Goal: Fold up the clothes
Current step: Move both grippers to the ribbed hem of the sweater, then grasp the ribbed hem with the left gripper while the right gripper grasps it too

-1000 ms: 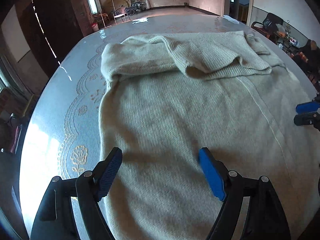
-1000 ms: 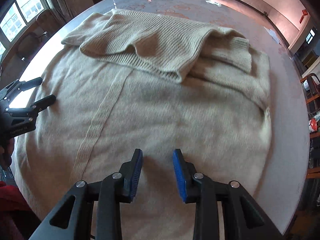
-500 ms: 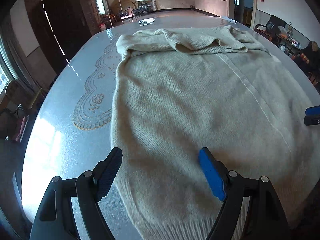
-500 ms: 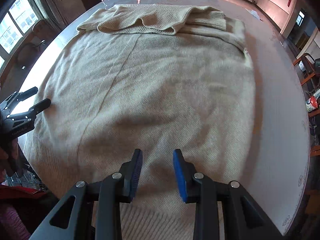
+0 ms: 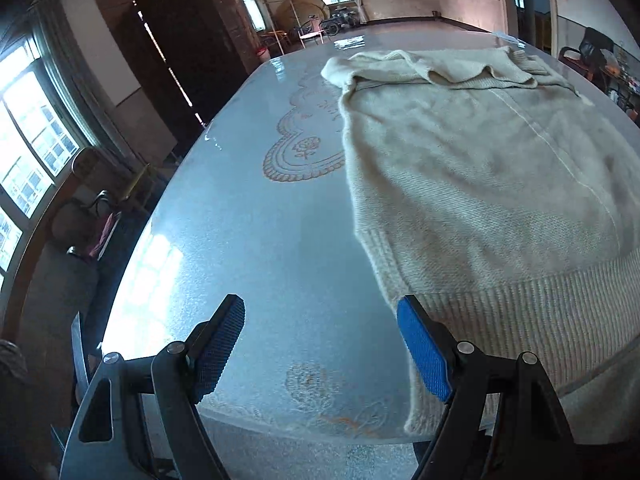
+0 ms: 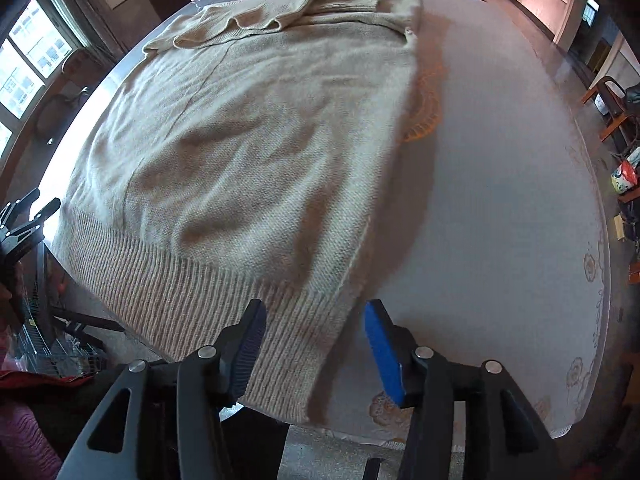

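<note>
Sleeves lie folded across the sweater (image 6: 248,152) on the counter (image 5: 248,240); left gripper (image 5: 320,344) gapes empty, right gripper (image 6: 314,344) is opening over the hem corner, body fold remaining.

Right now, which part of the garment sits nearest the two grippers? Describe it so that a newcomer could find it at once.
A large table with a pale patterned cover carries one beige knitted sweater spread flat. Its near edge, at the table's rim, is the ribbed hem band. Coarse vertical ribs set it apart from the smooth knit above and from the sleeves folded across the far end.
</note>
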Available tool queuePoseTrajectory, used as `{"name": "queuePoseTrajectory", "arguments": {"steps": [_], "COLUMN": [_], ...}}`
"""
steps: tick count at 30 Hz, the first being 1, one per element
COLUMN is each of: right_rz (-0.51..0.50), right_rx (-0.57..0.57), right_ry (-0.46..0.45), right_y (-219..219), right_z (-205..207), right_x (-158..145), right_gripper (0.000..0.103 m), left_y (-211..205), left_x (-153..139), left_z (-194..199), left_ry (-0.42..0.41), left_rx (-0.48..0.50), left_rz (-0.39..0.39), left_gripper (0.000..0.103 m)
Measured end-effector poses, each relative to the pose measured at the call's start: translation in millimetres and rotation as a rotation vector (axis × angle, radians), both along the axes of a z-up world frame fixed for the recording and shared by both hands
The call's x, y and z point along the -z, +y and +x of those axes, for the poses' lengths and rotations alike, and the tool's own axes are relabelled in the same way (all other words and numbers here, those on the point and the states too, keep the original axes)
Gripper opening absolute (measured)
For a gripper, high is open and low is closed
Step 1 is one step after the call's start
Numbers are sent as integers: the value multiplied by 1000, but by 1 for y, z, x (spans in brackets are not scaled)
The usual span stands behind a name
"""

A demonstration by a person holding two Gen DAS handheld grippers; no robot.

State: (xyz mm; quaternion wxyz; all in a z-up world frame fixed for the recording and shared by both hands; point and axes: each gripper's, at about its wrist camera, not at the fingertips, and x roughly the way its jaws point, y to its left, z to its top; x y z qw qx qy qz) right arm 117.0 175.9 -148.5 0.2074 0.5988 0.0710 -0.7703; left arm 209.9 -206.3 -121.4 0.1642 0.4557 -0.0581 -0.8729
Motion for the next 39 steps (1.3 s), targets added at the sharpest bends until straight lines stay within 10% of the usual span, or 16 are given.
{"name": "queuePoseTrajectory", "arguments": {"steps": [8,18,20,23,25,29,39], "right_rz": [-41,36,116,101,91,38,-79], "right_rx": [38,-60,-97,-124,-145,-133,-86], "right_ry": [-68,1,52,82,86,52,26], "right_y": [17,-34,-46,-54,-60,-61,-51], "right_z": [-14,-10,-3,3,5,-3,-9], "right_x": [8,9,11,9,8,8,-2], "right_gripper": [61,66,63,32,10,8,7], "left_y": [-26,-7,-4,-2,2,27,25], "left_x": [17,21,21,20,17,15,2], "left_z": [-24,-28,-26,-24,-25,-33,-15], "left_ry": [-123,-82,-74,-74,-81,-116,-70], "left_rx": [37,96,89,91,138,244,230], "left_rz": [233,274,265,260,273,244,481], "left_gripper": [80,81,81,79,55,4,0]}}
